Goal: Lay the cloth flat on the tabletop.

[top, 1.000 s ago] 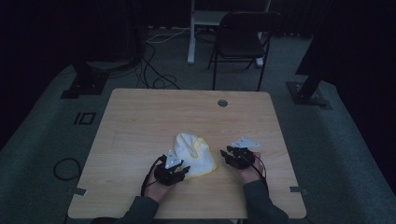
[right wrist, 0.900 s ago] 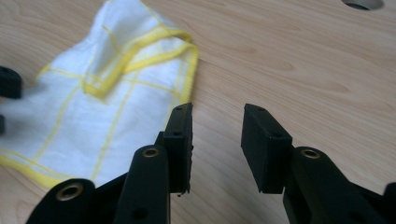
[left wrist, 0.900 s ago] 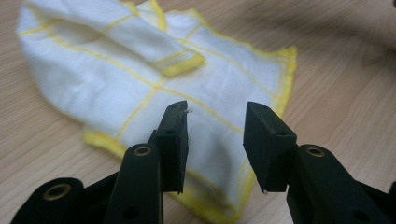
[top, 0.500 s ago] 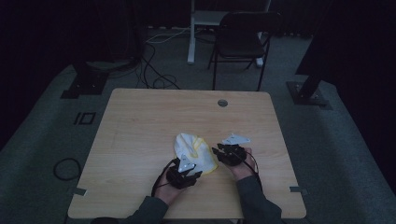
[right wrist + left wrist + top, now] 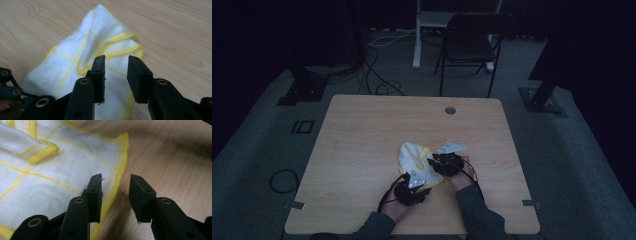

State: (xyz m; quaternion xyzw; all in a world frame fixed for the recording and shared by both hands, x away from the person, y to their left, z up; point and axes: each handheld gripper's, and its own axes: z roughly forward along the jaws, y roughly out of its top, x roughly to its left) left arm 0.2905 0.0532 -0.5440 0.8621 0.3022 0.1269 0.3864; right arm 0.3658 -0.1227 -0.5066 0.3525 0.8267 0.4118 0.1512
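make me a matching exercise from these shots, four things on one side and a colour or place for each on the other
Things:
1. cloth
2. left gripper
3. chair
4. table

Descriptions:
A. on the floor beyond the table
B. light wood, small round hole near its far edge
C. white with yellow lines and hem
D. jaws apart over the cloth's yellow hem

Pairs: 1-C, 2-D, 3-A, 4-B

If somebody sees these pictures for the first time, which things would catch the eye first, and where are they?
First comes the white cloth with yellow stripes, crumpled near the front edge of the wooden table in an otherwise dark room. The left gripper stands at its yellow hem and the right gripper hangs above its folds, both with jaws apart and nothing pinched. A black chair stands behind the table.
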